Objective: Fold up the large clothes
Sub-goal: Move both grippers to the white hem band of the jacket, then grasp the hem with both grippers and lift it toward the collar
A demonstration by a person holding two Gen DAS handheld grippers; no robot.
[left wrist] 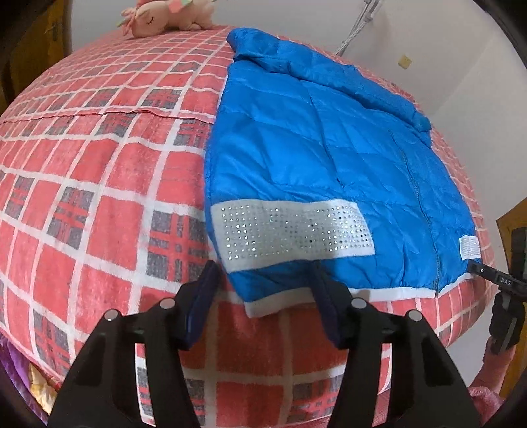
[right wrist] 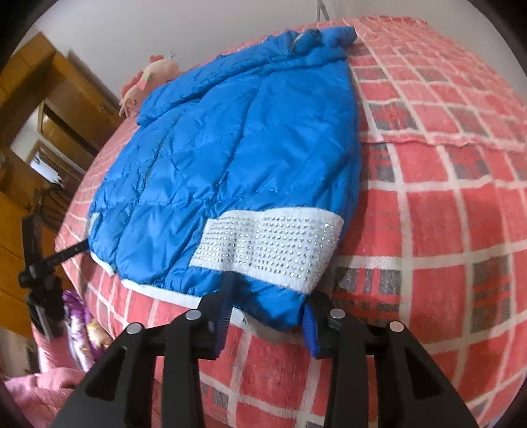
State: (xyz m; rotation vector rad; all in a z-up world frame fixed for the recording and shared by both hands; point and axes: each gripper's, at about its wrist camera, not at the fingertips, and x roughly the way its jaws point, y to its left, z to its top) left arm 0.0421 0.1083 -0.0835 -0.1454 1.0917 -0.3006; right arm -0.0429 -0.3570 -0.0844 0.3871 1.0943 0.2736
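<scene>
Two grippers address the near hem of a blue jacket (left wrist: 313, 148) spread on a red plaid bed cover (left wrist: 98, 197).

Left gripper (left wrist: 263, 296): fingers spread, straddling the jacket's near-left hem corner below the white studded band (left wrist: 293, 230); pads not pressing the fabric. Right gripper (right wrist: 266, 309): fingers narrowed around the near-right hem corner, fabric between them; contact appears made, and this is judged a pinch on the jacket. Long axis of the jacket runs away from both tools, collar (right wrist: 329, 42) at the far end. Each hand is nearest its own hem corner, so lifting the hem toward the collar suits the next fold. No containers in view. A pink plush toy (left wrist: 168, 16) lies beyond the collar.
</scene>
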